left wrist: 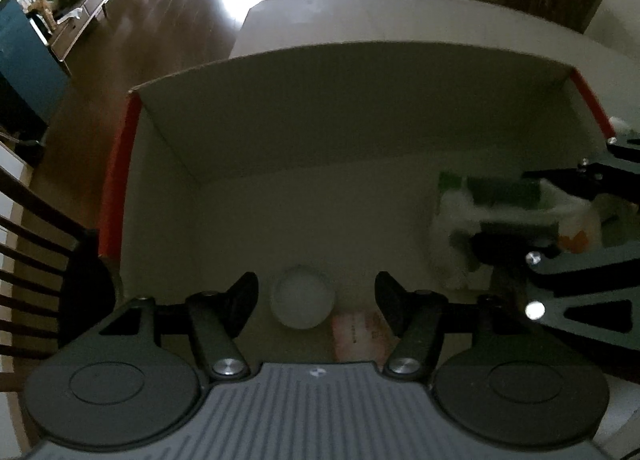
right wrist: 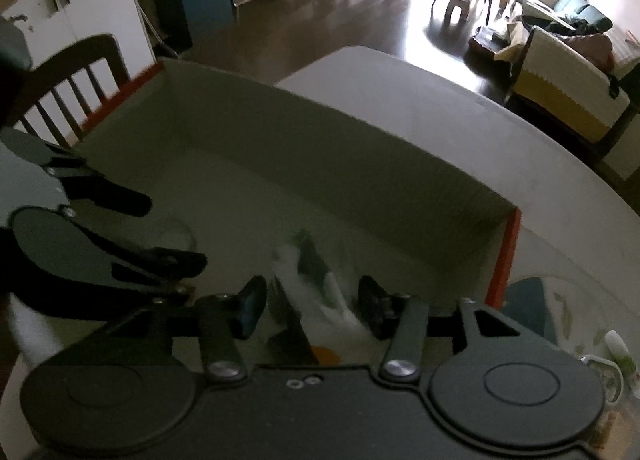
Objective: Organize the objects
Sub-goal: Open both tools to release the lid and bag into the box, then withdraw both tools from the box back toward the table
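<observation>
We see a white table [left wrist: 360, 16], and on it stands a big open box [left wrist: 340, 108] with pale inner walls and red edges. A dark chair [right wrist: 76, 76] stands just beside the left end of the box.

Both grippers hang over the inside of the box. The left gripper [left wrist: 316, 296] is on the left part, and its jaws stand wide apart with nothing between them. Below it, on the box floor, lies a white round lid [left wrist: 303, 297], and just beside this lid lies a small pink packet [left wrist: 360, 334], partly hidden under the gripper body.

The right gripper [right wrist: 310, 306] is over the right part of the box. Between its fingers there is a white and green packet [right wrist: 316, 284] with an orange spot near its lower end. The picture is blurred here, so we cannot tell if the fingers press the packet or only stand beside it. In the left view the same packet lies low in the right part of the box, near the far wall.

Outside the box, at its right end, we see a teal object [right wrist: 528, 308] on a patterned plate [right wrist: 600, 344].
</observation>
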{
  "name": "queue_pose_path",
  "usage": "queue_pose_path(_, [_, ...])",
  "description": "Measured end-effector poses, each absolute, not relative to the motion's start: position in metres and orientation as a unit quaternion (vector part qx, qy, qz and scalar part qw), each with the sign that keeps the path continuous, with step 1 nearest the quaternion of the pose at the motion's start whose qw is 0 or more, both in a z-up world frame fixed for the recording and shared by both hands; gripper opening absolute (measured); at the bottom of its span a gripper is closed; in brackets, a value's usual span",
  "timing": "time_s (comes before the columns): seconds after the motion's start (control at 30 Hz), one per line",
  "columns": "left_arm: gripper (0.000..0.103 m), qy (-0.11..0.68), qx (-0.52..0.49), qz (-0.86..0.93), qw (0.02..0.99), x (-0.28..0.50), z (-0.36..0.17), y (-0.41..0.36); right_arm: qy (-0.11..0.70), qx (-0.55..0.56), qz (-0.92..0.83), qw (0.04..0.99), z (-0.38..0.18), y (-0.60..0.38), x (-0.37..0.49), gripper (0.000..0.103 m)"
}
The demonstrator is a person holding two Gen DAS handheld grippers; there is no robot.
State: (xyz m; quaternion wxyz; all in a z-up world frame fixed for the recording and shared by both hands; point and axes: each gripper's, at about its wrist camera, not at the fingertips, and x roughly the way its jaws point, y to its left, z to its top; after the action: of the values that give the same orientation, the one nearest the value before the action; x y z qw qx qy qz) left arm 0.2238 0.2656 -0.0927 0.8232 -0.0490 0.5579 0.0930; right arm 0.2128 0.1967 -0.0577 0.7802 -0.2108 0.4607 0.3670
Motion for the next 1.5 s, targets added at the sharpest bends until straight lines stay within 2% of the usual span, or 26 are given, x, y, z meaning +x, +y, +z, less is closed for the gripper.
queue_pose_path(0.07, [0.064, 0.545, -0.055, 0.093, 0.831, 0.219, -0.088, 0.264, 0.454, -0.203, 0.371, 0.784, -0.051, 0.192, 0.21, 0.058])
queue_pose_path(0.17, [0.064, 0.526, -0.064, 0.095, 0.843, 0.208, -0.081, 0.264, 0.45, -0.181, 0.379, 0.788, -0.04, 0.181, 0.208, 0.059])
queue_pose_path(0.6, [0.064, 0.46, -0.086, 0.106, 0.878, 0.172, -0.035, 0.26, 0.409, -0.139, 0.413, 0.802, 0.005, 0.134, 0.185, 0.061])
queue_pose_path(0.9, [0.064, 0.416, -0.082, 0.084, 0.902, 0.154, -0.008, 0.23, 0.381, -0.112, 0.433, 0.809, 0.031, 0.09, 0.168, 0.063])
queue_pose_path(1.0, [0.072, 0.406, -0.081, 0.073, 0.908, 0.152, -0.002, 0.212, 0.368, -0.109, 0.44, 0.812, 0.037, 0.074, 0.159, 0.068])
queue_pose_path(1.27, [0.079, 0.383, -0.083, 0.056, 0.918, 0.138, 0.009, 0.157, 0.337, -0.099, 0.438, 0.828, 0.045, 0.022, 0.14, 0.073])
queue_pose_path(1.5, [0.084, 0.379, -0.089, 0.028, 0.921, 0.139, 0.004, 0.105, 0.33, -0.099, 0.413, 0.843, 0.043, -0.033, 0.142, 0.074])
